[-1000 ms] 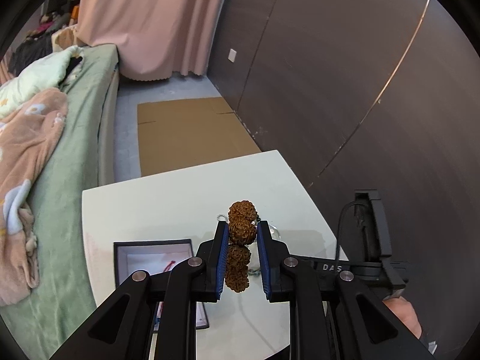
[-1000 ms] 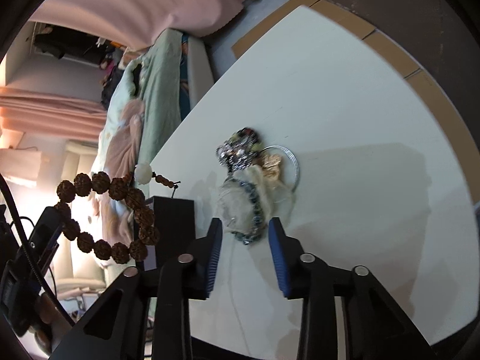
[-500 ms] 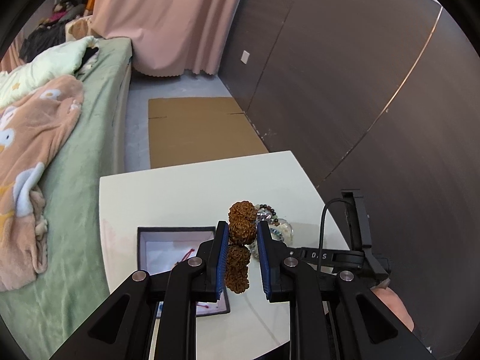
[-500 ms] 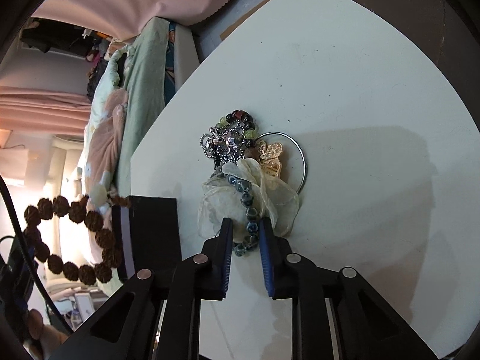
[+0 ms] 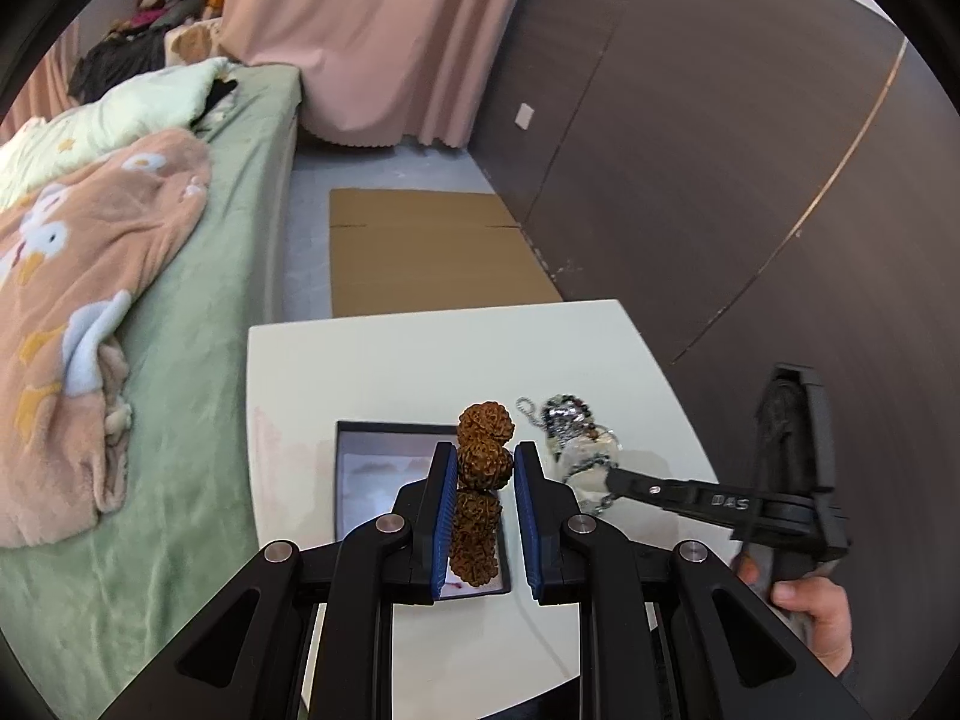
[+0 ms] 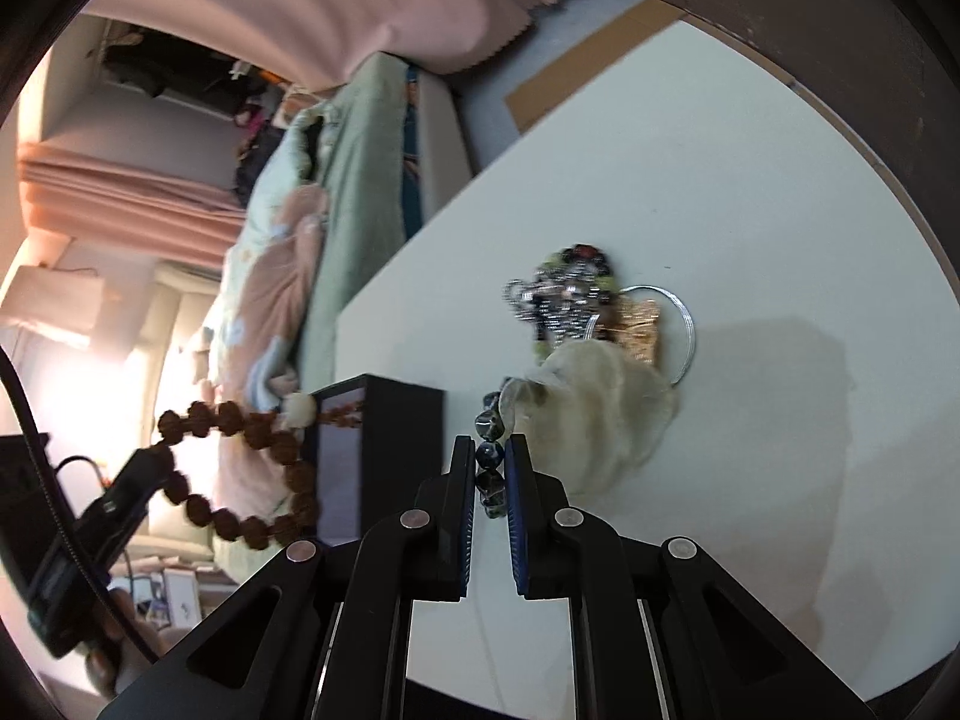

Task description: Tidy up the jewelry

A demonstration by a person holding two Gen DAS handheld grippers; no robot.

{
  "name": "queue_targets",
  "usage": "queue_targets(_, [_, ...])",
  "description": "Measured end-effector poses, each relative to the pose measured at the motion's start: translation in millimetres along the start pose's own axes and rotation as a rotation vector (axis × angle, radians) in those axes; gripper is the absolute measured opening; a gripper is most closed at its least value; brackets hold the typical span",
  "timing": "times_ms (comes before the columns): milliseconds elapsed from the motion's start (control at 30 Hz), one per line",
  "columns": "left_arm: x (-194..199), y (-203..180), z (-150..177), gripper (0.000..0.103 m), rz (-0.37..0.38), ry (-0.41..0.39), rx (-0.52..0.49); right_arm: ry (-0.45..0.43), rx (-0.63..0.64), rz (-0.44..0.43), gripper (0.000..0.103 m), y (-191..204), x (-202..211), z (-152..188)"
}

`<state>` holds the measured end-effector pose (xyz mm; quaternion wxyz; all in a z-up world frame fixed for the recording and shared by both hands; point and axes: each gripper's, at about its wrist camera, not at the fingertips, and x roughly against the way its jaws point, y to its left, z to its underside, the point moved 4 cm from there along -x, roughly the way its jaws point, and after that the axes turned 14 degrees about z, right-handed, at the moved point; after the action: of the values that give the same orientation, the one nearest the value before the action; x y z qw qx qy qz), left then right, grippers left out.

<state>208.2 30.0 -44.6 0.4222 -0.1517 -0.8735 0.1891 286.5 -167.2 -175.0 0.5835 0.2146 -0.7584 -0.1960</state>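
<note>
Bedroom: bed, pink curtain

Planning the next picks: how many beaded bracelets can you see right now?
3. The brown seed bracelet in the left gripper, the dark bead bracelet in the right gripper, a multicolour one in the pile; others may be hidden.

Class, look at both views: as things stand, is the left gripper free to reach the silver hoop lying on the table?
Probably not. The left gripper is shut on the brown bead bracelet, and the silver hoop lies past the jewelry box, partly under the piled jewelry.
</note>
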Motion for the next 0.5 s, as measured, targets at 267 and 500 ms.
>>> queue_targets(267, [-7,22,11,0.02,-0.036,0.024,0.053,-0.032,0.018,-0.084,0.012,20,11,2])
queue_targets(500, [-13,30,17,0.021,-0.021,0.043,0.087,-0.065,0.035,-0.183,0.012,34,22,2])
